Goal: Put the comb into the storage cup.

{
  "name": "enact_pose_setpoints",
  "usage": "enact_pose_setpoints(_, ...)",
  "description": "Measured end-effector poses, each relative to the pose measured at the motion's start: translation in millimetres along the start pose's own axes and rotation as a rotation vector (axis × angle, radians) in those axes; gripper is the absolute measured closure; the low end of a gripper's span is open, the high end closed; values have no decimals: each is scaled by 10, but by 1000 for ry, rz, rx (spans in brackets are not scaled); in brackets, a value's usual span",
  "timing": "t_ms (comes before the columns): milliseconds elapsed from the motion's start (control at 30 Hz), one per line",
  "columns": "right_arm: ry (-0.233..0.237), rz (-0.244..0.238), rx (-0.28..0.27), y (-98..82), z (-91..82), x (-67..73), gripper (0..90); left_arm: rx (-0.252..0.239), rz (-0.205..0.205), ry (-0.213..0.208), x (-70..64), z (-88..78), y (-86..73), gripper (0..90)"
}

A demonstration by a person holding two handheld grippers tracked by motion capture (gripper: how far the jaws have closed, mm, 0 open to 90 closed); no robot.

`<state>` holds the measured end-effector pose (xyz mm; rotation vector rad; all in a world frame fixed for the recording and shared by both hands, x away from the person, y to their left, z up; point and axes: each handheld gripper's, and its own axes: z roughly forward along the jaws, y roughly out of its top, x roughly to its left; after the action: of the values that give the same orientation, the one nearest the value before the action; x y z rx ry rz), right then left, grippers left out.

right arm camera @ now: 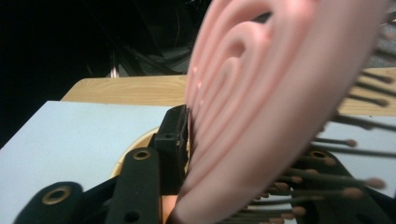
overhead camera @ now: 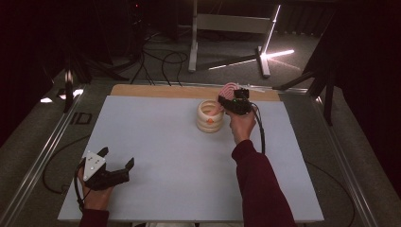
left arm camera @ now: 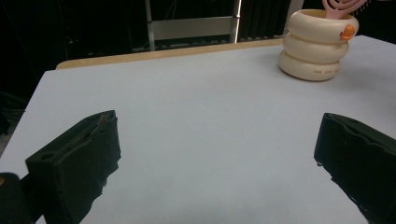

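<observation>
Pink hairbrush front and centre, its ribbed back filling the right gripper view, dark bristles with rounded tips fanning out to the side. The right gripper has it clamped: one black jaw presses flat against the brush's back, the other sits in among the bristles. Directly below those jaws sits the cream holder, a stack of three fat rings with a small orange spot on its side, and the brush's lower end dips into its open mouth. In the high view the brush head rises above and just behind the gripper, tilted.

Out toward the person now: the right hand wraps the gripper's body, dark red sleeve trailing back, cable looping beside the wrist.

Well apart from all that, the left gripper rests low on the pale blue mat, jaws spread wide, only bare mat between them. The holder stands far ahead of it, off to its right.
</observation>
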<state>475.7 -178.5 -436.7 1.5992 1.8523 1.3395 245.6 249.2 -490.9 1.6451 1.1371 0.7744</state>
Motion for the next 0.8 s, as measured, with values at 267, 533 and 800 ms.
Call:
enact_pose_setpoints(267, -11, -21, 9, -10, -4, -25, 550, 0, 0, 1, 2, -2, 0, 8)
enact_pose_setpoints(533, -14, -41, 22, -29, -14, -36, 528, -1, -1, 4, 11, -9, 1, 8)
enact_pose_setpoints(800, -18, -50, 24, -43, -38, -45, 495, -1, -1, 5, 10, -10, 2, 8)
